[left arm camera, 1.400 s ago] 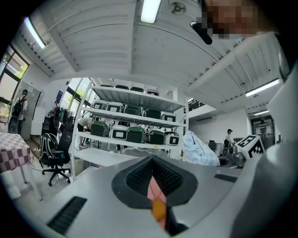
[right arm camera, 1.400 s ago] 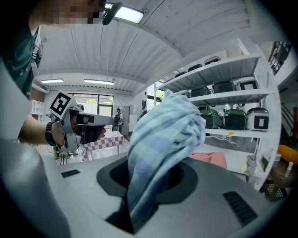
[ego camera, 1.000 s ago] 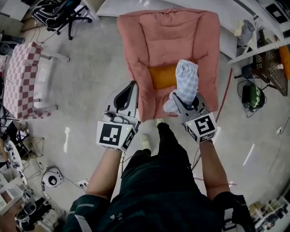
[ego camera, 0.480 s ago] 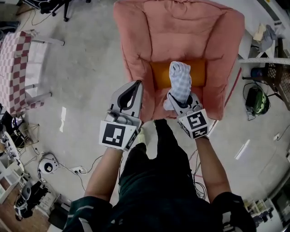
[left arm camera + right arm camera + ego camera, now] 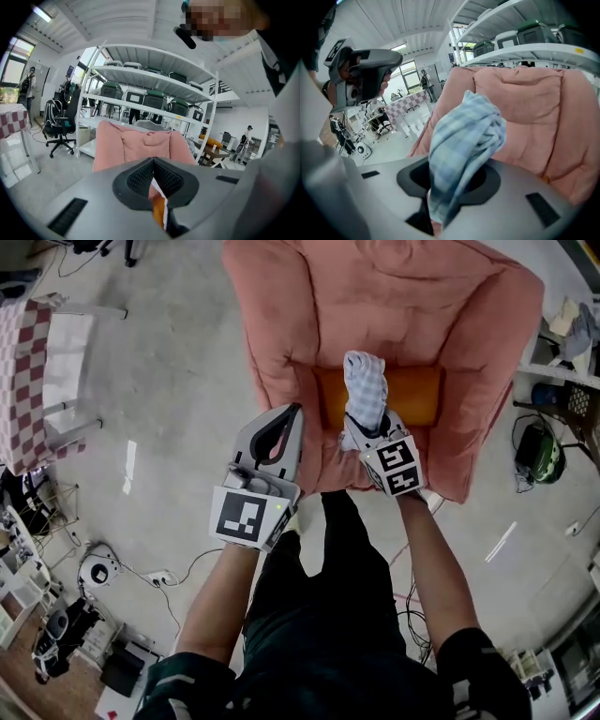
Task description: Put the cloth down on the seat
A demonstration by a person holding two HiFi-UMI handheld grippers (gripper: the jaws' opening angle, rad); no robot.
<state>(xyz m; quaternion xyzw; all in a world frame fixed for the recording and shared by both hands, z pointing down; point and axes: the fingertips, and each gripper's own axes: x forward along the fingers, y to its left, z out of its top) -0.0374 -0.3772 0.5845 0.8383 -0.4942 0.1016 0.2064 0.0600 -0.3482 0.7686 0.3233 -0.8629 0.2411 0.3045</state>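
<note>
**Q:** Nearest, at left?
**A:** Left gripper [image 5: 294,414]: closed on nothing, parked just beside the armchair [image 5: 281,324], off its orange seat [image 5: 417,395].

**Q:** Next, at right?
**A:** Right gripper [image 5: 367,432]: grips the lower end of the cloth [image 5: 364,385]. Has just been easing its jaws slightly wider, fabric pinched between them.

**Q:** Position of the cloth relative to that tool?
**A:** Lies straight ahead of the jaws, bunched into a roll. Runs lengthwise in line with the gripper, free end pointing toward the backrest [image 5: 394,296]. Hangs over the front middle of the seat; contact with it impossible to judge.

**Q:** Consequence for the coming move?
**A:** Probably calls for a short drop and a full opening by the right gripper alone, the nearer of the two, with the seat directly below and beyond.
</note>
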